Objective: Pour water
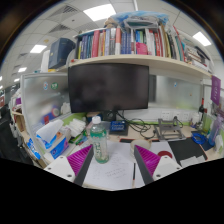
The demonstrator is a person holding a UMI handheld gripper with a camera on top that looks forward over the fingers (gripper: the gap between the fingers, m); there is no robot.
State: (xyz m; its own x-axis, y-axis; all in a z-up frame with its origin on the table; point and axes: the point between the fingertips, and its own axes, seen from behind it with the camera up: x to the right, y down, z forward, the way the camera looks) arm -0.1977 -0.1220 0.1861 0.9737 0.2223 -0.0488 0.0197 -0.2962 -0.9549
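Cluttered desk (120, 165); hand-held gripper (113, 160) spread wide, empty, bottle (98, 141) just ahead.

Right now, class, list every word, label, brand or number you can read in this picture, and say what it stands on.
None can be read.
Bottle label, just ahead of the gripper with its open fingers: too small to read.
Book spines on the shelf: print blurred.
Monitor: dark screen, no text.
Paper between the fingers: no legible writing.

Dark monitor (108, 87) under a shelf of books (125, 42)
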